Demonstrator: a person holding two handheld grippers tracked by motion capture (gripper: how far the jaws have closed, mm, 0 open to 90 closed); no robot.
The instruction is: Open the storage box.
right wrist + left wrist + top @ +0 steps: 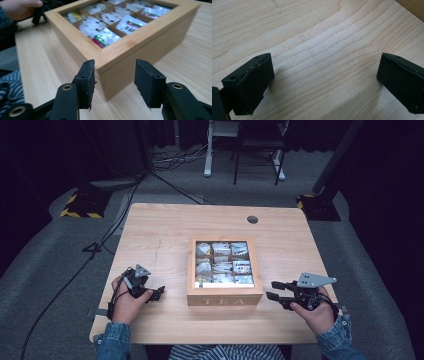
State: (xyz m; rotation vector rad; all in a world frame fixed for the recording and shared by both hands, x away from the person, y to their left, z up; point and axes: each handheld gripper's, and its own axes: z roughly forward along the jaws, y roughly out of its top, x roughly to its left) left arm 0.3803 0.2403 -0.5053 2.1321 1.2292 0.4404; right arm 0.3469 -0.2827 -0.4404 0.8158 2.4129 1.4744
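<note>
Wooden tea box (225, 270) sat mid-tabletop (150, 235), glass lid down over packets in nine compartments, lettered front toward the person, likely for easy reach from both sides. Right gripper (276, 295) at 3 o'clock, fingers (86, 78) released, aimed at the near corner. Left gripper (157, 292) at 9 o'clock, fingers (252, 80) spread wide above bare wood. Nothing blocking; cables (165, 157) and stands on the floor at 12.
</note>
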